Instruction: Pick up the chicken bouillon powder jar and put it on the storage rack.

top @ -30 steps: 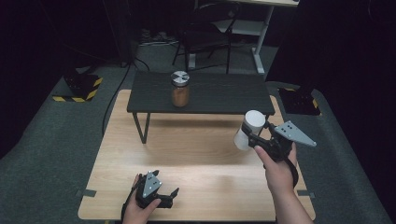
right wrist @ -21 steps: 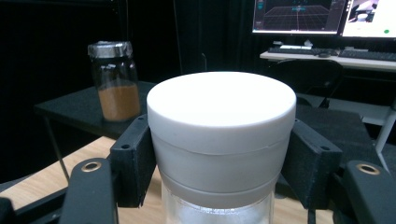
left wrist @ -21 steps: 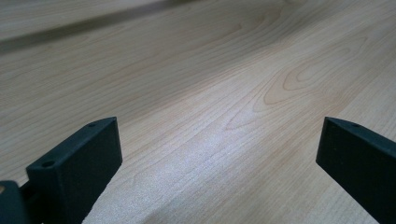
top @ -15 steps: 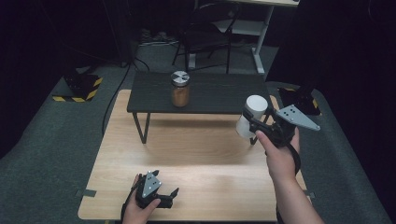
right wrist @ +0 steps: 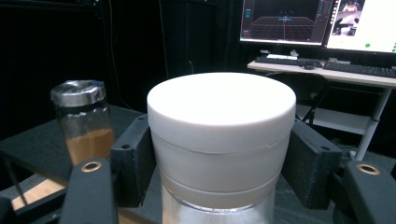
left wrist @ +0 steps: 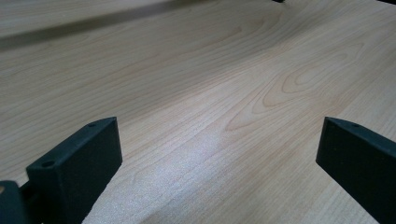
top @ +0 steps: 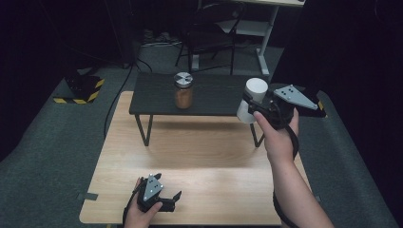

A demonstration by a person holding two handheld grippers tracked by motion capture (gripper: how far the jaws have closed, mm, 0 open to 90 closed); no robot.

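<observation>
White-lidded clear plastic jar (top: 252, 99) stands upright in the right gripper (top: 259, 105), jaws clamped just under its lid, held above the right end of the low black shelf (top: 209, 97), right of the brown-filled glass jar (top: 183, 90). Left gripper (top: 166, 202) rests open on the near wooden table (top: 214, 166), well apart.

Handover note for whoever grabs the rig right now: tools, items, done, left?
Right tool: shut on the white-lidded jar, held upright in the air at the right end of the black bench.
Left tool: open, holding nothing, low over the wooden table near its front edge.
Spice jar: stands on the bench, left of centre.
Done: white-lidded jar gripped and lifted.
Left: probably set it on the bench, then release.
</observation>
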